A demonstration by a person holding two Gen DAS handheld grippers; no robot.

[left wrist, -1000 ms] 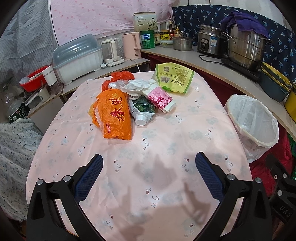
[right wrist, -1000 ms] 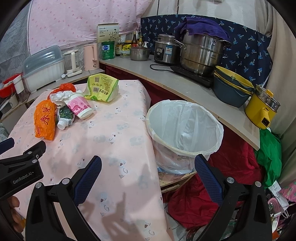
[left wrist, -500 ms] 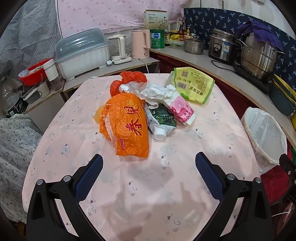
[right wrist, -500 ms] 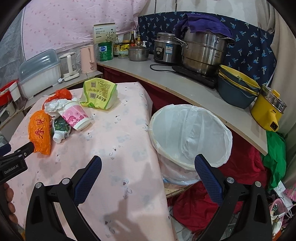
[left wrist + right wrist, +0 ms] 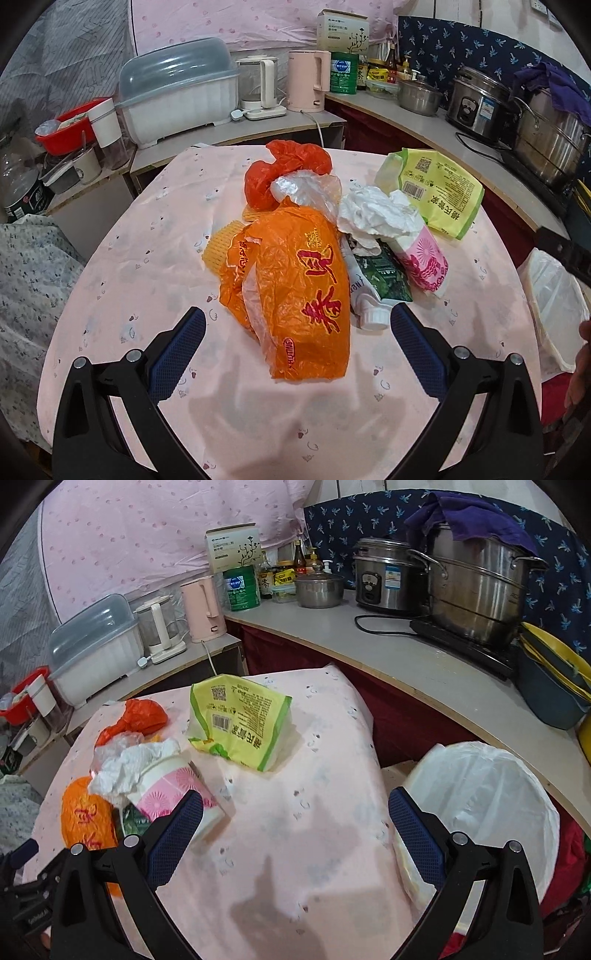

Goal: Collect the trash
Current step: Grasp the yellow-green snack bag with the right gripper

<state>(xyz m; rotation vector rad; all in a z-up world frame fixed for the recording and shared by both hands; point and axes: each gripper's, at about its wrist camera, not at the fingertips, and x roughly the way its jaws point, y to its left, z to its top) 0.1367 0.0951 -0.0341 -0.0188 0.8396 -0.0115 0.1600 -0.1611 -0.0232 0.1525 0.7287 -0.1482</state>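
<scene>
A heap of trash lies on the pink-clothed table (image 5: pixel 155 258). In it are an orange plastic bag (image 5: pixel 299 291), a red bag (image 5: pixel 284 173), crumpled white paper (image 5: pixel 376 214), a pink paper cup (image 5: pixel 424 258), a green pouch with a white cap (image 5: pixel 380 284) and a yellow-green packet (image 5: pixel 439 192). My left gripper (image 5: pixel 297 347) is open, its blue pads either side of the orange bag's near end. My right gripper (image 5: pixel 295 827) is open over bare cloth, with the pink paper cup (image 5: pixel 173 786) by its left pad and the yellow-green packet (image 5: pixel 240 720) ahead. A white-lined bin (image 5: pixel 491 812) stands right of the table.
A counter (image 5: pixel 406 657) curves behind and to the right, carrying steel pots (image 5: pixel 476 587), a rice cooker (image 5: pixel 388 576), kettles and bottles. A lidded dish rack (image 5: pixel 177 96) and a red basin (image 5: pixel 70 125) stand at the back left. Red cloth lies on the floor beside the bin.
Both grippers have moved forward toward the trash heap. The left one now brackets the orange bag's near end, and the right one has swung left from the bin toward the cup and packet.
</scene>
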